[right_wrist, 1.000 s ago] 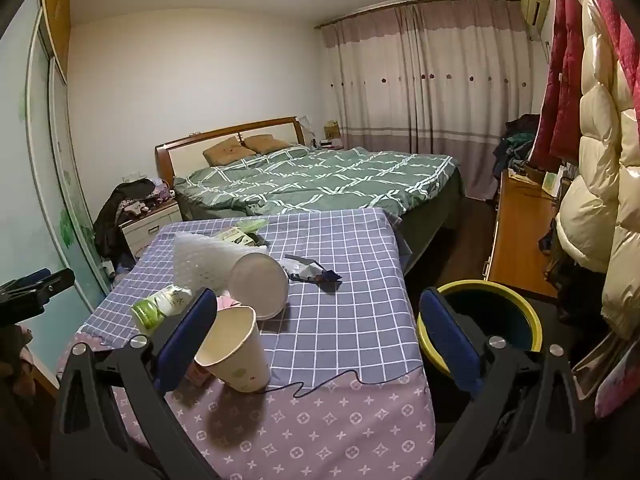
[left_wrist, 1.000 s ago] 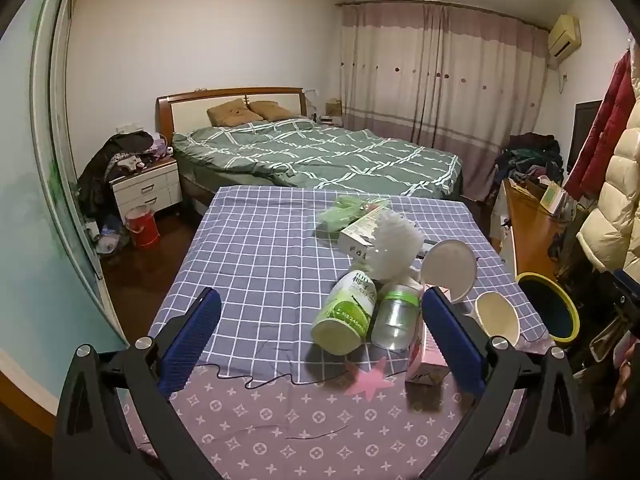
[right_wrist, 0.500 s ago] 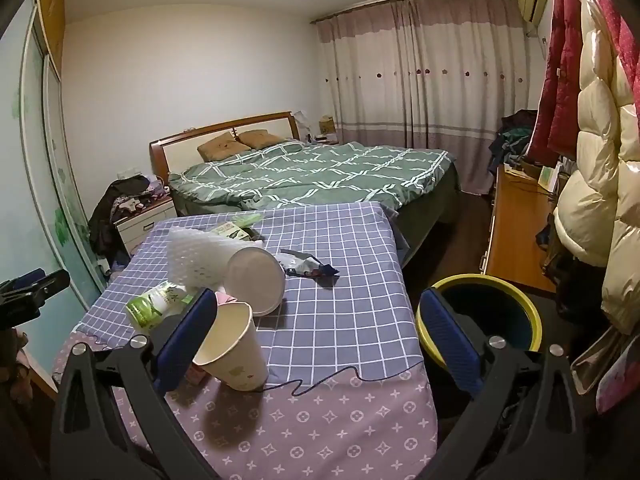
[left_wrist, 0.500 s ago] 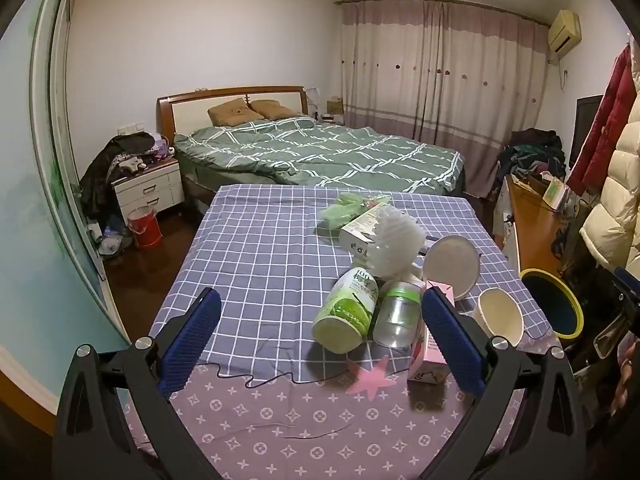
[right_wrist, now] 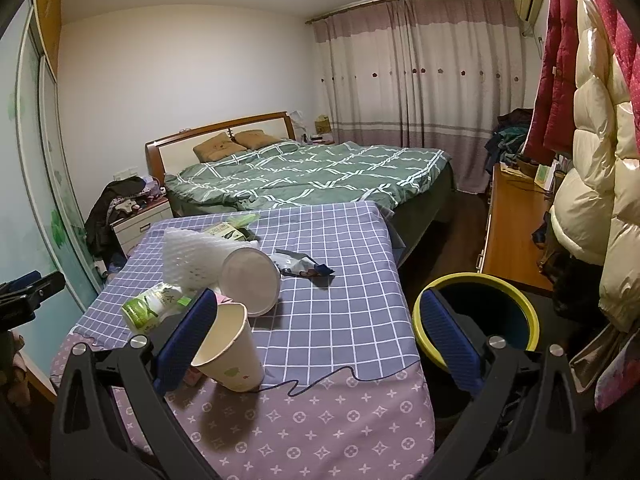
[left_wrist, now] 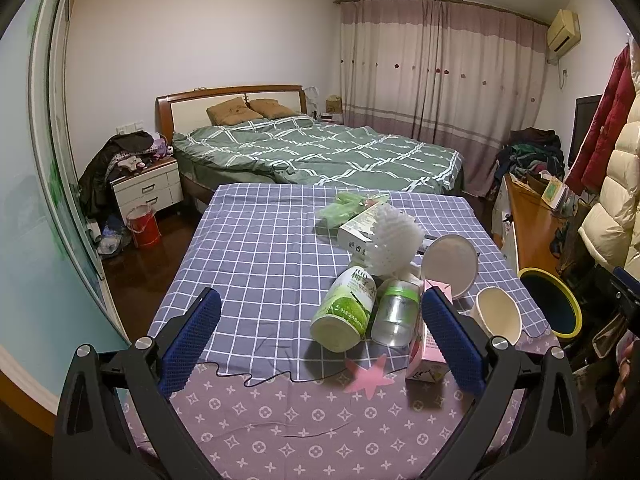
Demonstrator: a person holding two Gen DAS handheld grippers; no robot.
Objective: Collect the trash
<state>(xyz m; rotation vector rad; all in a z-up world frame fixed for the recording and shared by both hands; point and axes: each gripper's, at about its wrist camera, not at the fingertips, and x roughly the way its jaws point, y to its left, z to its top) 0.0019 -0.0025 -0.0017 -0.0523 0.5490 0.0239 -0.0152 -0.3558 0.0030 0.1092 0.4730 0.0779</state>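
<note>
Trash lies on a table under a checked cloth (left_wrist: 256,264): a green-labelled bottle (left_wrist: 346,309), a clear jar (left_wrist: 395,314), a pink carton (left_wrist: 425,350), white foam netting (left_wrist: 390,242), a tipped round tub (left_wrist: 450,262) and a paper cup (left_wrist: 498,314). My left gripper (left_wrist: 318,336) hangs open above the near table edge, nothing between its pads. My right gripper (right_wrist: 318,334) is open too, its left finger beside the paper cup (right_wrist: 230,350). A yellow-rimmed bin (right_wrist: 474,312) stands on the floor to the table's right.
A dark wrapper (right_wrist: 304,266) and green packets (left_wrist: 348,206) lie farther back on the table. A bed (left_wrist: 320,152) stands beyond, a wooden desk (right_wrist: 516,216) and hanging coats (right_wrist: 592,160) at the right, a nightstand (left_wrist: 146,188) and red bucket (left_wrist: 143,220) at the left.
Both views have shifted slightly; the right gripper has edged closer to the paper cup. Nothing on the table has moved.
</note>
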